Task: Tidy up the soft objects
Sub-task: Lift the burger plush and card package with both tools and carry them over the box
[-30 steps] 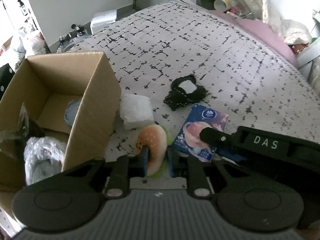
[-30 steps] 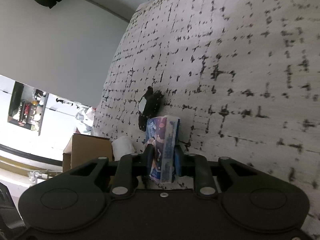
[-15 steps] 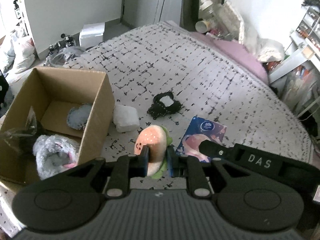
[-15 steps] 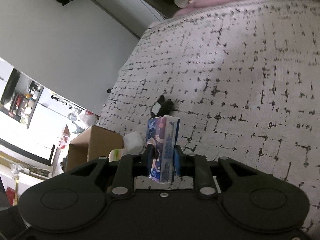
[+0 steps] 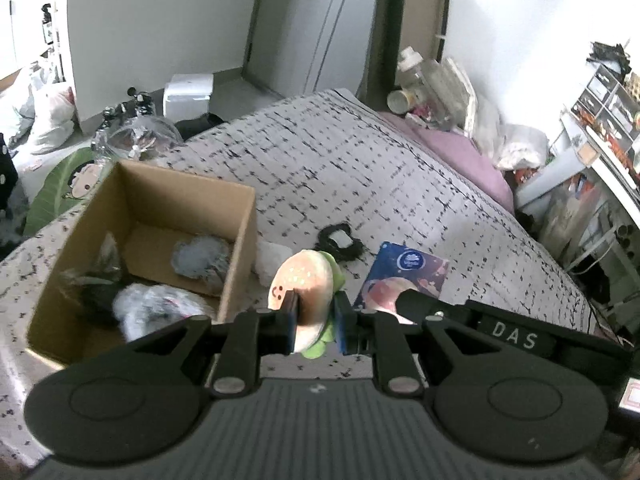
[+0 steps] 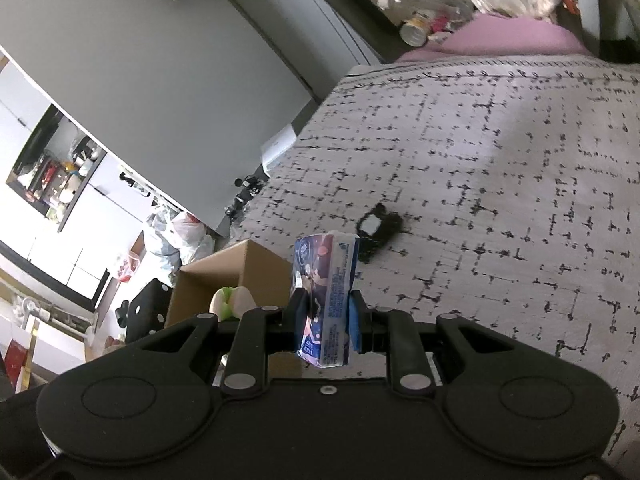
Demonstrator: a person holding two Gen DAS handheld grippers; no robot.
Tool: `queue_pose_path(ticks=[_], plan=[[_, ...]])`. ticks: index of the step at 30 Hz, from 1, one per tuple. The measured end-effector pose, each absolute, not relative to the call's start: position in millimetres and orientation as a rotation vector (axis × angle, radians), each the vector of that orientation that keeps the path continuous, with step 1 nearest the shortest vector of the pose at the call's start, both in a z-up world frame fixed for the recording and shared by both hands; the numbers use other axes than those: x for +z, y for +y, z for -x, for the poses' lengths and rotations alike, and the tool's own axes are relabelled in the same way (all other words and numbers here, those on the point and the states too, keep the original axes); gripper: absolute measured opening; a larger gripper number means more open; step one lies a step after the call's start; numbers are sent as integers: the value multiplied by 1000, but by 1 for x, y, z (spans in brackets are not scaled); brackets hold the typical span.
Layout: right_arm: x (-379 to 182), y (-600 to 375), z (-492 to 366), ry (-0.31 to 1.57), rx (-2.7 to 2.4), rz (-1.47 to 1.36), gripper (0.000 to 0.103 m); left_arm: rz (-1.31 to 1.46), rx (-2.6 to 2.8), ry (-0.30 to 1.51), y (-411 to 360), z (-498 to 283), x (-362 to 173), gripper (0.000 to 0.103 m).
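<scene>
My left gripper (image 5: 314,320) is shut on a plush hamburger toy (image 5: 302,284) and holds it above the bed, just right of an open cardboard box (image 5: 240,248). My right gripper (image 6: 326,320) is shut on a blue tissue pack (image 6: 326,280), which also shows in the left wrist view (image 5: 404,272), lifted off the bed. The box holds a grey plush (image 5: 156,310), a pale blue soft item (image 5: 200,258) and a dark bag (image 5: 92,284). A black soft item (image 5: 340,240) and a white soft item (image 5: 272,258) lie on the bed.
The patterned bedspread (image 5: 360,160) stretches back to a pink pillow (image 5: 460,152) and bottles at the headboard. Shelves and clutter stand at the right (image 5: 592,120). Bags and a white box (image 5: 188,94) sit on the floor beyond the bed.
Both grippers have risen with their loads; the hamburger toy and the tissue pack are now off the bed, and the views look down from higher up into the box.
</scene>
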State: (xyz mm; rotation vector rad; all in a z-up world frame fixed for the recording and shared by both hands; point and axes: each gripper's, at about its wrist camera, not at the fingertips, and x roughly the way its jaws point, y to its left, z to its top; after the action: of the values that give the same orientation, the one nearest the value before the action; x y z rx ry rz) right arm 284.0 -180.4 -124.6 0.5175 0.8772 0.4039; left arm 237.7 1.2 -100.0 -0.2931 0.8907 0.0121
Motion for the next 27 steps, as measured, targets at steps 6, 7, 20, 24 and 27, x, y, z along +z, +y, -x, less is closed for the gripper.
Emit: queue_pose_path(ticks=[6, 7, 20, 24, 27], plan=[[-110, -160, -279, 857, 424, -481, 22, 316, 21, 894, 25, -230, -91, 17], [-108, -157, -277, 851, 431, -479, 22, 319, 19, 893, 29, -228, -90, 17], [-90, -110, -271, 834, 462, -428, 22, 341, 36, 862, 81, -215, -81, 18], [-88, -96, -271, 838, 464, -415, 22, 362, 53, 868, 99, -213, -84, 18], [-87, -85, -270, 843, 466, -402, 22, 385, 69, 877, 113, -211, -87, 18]])
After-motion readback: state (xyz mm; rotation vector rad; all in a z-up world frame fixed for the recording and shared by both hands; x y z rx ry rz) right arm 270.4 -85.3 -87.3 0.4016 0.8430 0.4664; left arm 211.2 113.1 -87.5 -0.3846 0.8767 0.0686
